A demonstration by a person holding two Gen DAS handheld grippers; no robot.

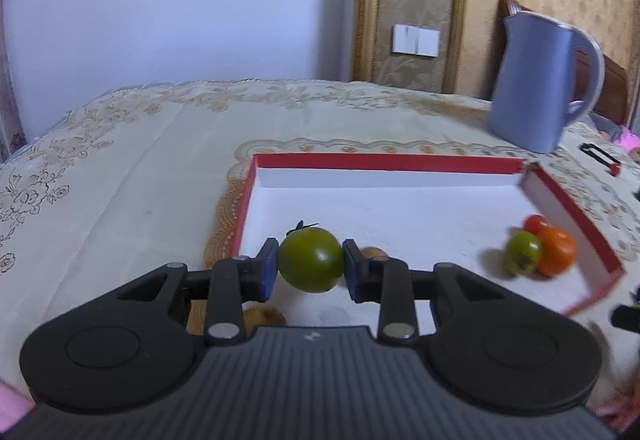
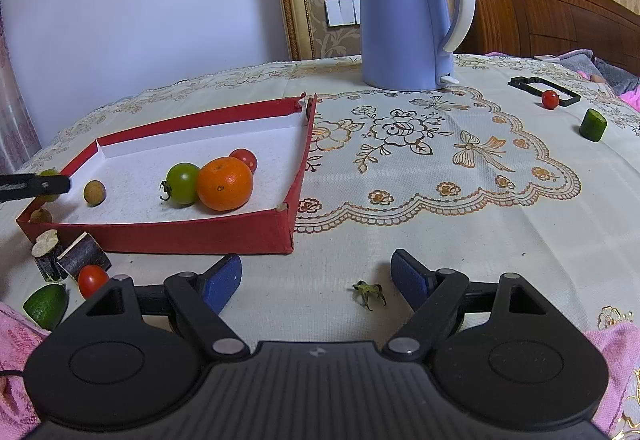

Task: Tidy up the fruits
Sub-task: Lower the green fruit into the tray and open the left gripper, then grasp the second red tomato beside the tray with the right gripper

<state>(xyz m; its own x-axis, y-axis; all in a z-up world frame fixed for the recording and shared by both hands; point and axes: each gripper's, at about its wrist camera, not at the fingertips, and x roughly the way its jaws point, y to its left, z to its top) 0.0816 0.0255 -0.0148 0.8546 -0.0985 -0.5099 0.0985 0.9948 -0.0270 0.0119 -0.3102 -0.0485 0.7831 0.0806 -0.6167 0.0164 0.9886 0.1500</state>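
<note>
The table [image 2: 400, 240], covered by a cream embroidered cloth, carries a blue kettle [image 2: 404, 11] at the back and a shallow red tray [image 2: 192, 236] with a white floor nearer the front. In the tray an orange [image 2: 225, 183] lies touching a green tomato [image 2: 183, 183], with a red cherry tomato [image 2: 245, 159] just behind them and a small brown longan [image 2: 94, 193] apart toward the tray's left end. The left tongs [image 1: 310, 266] pinch a second, larger green tomato [image 1: 310, 260] between the blue pads, held above the tray's near left corner. The right tongs [image 2: 316, 282] stand spread and empty over the cloth in front of the tray, a loose green calyx [image 2: 369, 292] lying between the tips. Outside the tray lie two dark cane pieces [image 2: 70, 258], another cherry tomato [image 2: 92, 280], and a green cucumber chunk [image 2: 593, 124] far right.
</note>
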